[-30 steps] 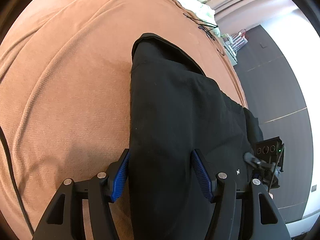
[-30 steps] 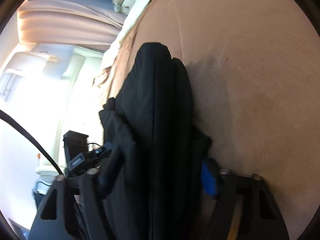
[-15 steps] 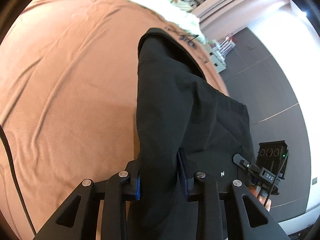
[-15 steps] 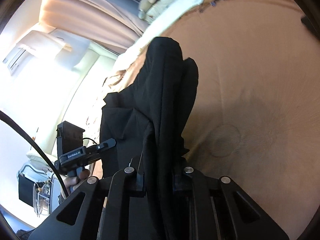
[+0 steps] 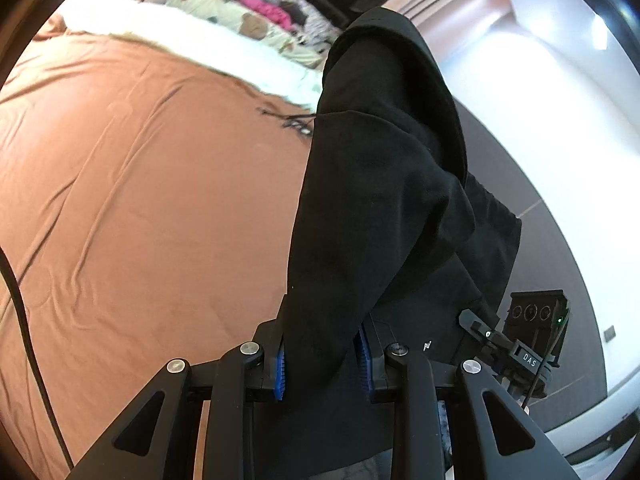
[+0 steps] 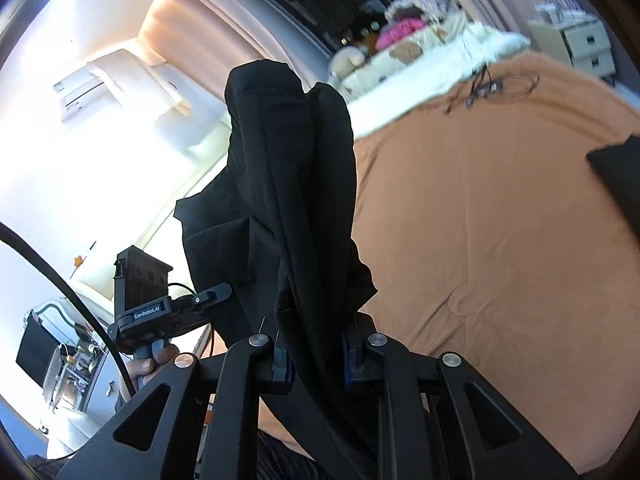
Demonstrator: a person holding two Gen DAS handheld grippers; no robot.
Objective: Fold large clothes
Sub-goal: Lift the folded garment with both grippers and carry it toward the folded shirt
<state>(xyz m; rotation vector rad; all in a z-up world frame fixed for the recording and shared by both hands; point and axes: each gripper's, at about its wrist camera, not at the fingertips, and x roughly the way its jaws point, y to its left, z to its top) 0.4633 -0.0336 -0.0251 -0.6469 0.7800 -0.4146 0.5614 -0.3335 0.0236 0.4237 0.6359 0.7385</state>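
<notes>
Left wrist view: one black garment (image 5: 380, 200), soft and matte, is pinched between the blue pads of the left tool (image 5: 322, 364), nearly shut on it. It rises ahead of the tool, lifted off the rust-brown bed (image 5: 140, 200) where it lay a second ago.

Right wrist view: the right tool (image 6: 316, 360) clamps the same garment (image 6: 292, 184), hanging in long folds. A second dark cloth (image 6: 620, 168) lies far right.

left gripper (image 5: 322, 362) – jaws clamped, right gripper (image 6: 318, 354) – likewise
</notes>
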